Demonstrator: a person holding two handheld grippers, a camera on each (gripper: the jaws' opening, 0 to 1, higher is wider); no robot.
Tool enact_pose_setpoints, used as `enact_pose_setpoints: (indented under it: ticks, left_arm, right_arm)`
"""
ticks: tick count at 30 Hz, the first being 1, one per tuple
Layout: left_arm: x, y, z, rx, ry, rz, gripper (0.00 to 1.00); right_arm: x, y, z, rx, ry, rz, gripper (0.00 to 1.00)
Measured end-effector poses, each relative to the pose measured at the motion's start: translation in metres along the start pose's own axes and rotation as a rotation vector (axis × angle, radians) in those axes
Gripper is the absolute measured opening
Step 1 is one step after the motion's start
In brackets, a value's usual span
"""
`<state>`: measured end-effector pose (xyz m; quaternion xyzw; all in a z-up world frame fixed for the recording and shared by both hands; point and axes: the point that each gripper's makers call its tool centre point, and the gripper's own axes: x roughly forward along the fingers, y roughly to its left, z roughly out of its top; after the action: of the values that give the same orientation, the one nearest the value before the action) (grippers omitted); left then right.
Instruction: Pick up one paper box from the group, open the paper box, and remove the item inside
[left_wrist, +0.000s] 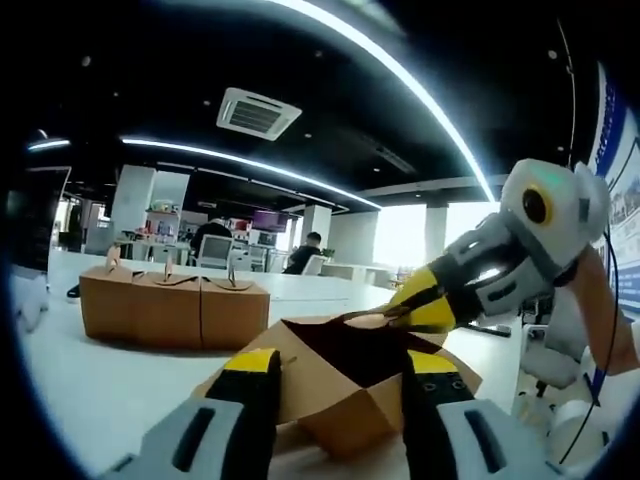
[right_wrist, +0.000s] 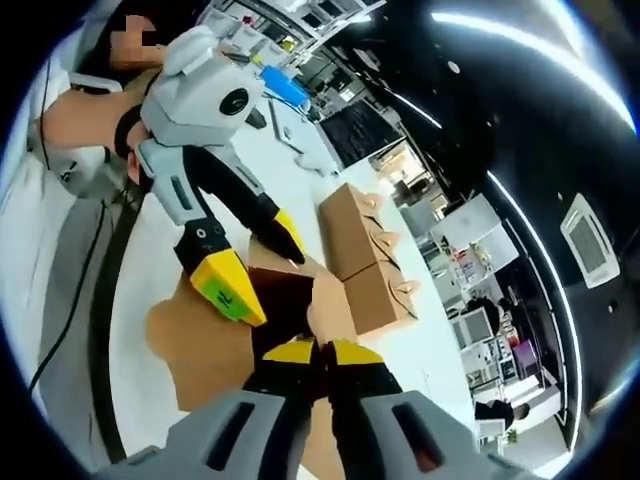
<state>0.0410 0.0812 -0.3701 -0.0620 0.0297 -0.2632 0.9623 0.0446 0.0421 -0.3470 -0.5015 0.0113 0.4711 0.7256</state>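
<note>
Left tongs (left_wrist: 340, 385) straddling an opened paper box (left_wrist: 345, 385) at lower centre of the left gripper view.
Their jaws stand spread on either side of the box on the white tabletop (left_wrist: 90, 390). Right tongs (right_wrist: 318, 352) are pinched closed on a flap (right_wrist: 318, 312) of the box. Three closed boxes (left_wrist: 170, 310) sit at centre left.

surface: white table (left_wrist: 90, 390) | on it: opened paper box (left_wrist: 345, 385); row of closed boxes (left_wrist: 172, 308)
</note>
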Motion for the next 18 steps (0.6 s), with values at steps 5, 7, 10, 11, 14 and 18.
enact_pose_setpoints:
  ticks: [5, 7, 10, 11, 14, 18]
  left_arm:
    - [-0.001, -0.001, 0.000, -0.002, 0.004, -0.004, 0.50]
    - [-0.001, -0.001, 0.000, -0.005, 0.003, -0.004, 0.50]
    - [0.000, -0.001, 0.000, -0.005, 0.004, -0.003, 0.50]
    - [-0.001, -0.001, 0.000, -0.005, 0.004, -0.003, 0.50]
    - [-0.001, -0.001, 0.000, -0.010, 0.004, -0.003, 0.49]
    - [-0.001, -0.002, 0.000, -0.010, 0.006, -0.005, 0.49]
  right_arm:
    - [-0.004, -0.008, 0.005, 0.017, -0.013, -0.013, 0.04]
    - [-0.004, -0.011, 0.006, 0.022, -0.015, -0.016, 0.04]
    - [-0.005, -0.017, 0.007, 0.059, -0.019, -0.027, 0.04]
    - [-0.005, -0.019, 0.007, 0.069, -0.020, -0.029, 0.04]
    - [-0.005, -0.028, 0.007, 0.121, -0.027, -0.038, 0.04]
    - [-0.006, -0.033, 0.007, 0.168, -0.034, -0.036, 0.04]
